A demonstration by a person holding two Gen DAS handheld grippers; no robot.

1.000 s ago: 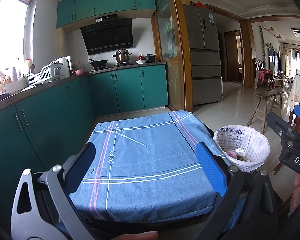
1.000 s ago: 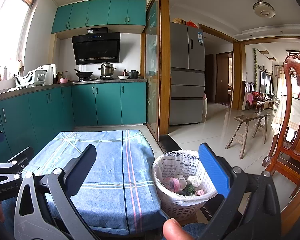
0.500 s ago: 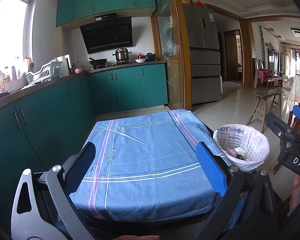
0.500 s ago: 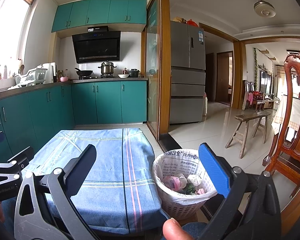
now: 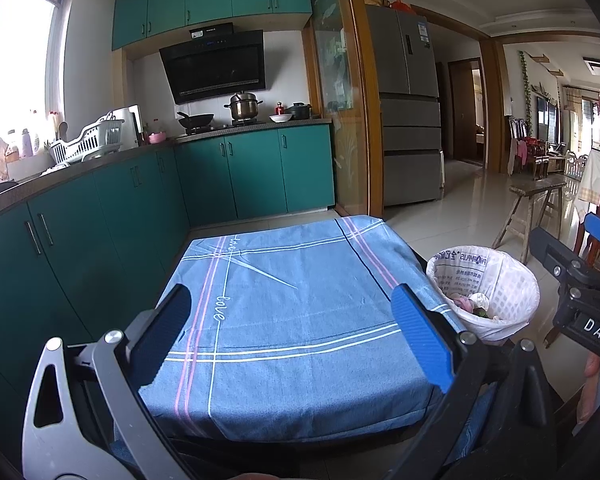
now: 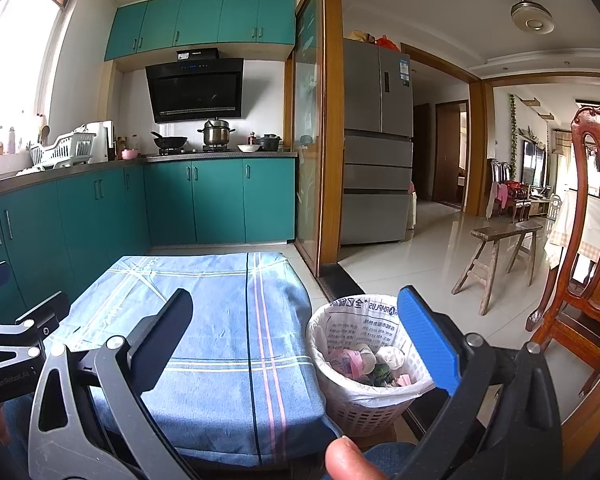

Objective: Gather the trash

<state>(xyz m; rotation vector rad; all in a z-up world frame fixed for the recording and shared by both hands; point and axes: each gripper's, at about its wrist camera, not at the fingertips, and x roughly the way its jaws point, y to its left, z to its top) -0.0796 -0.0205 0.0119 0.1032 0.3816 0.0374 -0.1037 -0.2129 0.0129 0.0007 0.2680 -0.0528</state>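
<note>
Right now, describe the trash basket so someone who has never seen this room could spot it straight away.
Find the low table covered with a blue cloth in front of the green kitchen cabinets. The trash basket stands on the floor just off that table's right side, toward the tiled hallway. It is the only white lattice basket there, lined with a printed white plastic bag and holding crumpled pink, white and green scraps.

Both wrist views face the blue-clothed table [image 5: 300,320] and bin [image 6: 364,380].

A matt blue woven tablecloth [image 6: 220,340] beside a white plastic lattice basket [image 6: 364,400] lined with glossy printed plastic; polished floor tiles [image 6: 420,264], carved lacquered wooden chair [image 6: 584,240].
</note>
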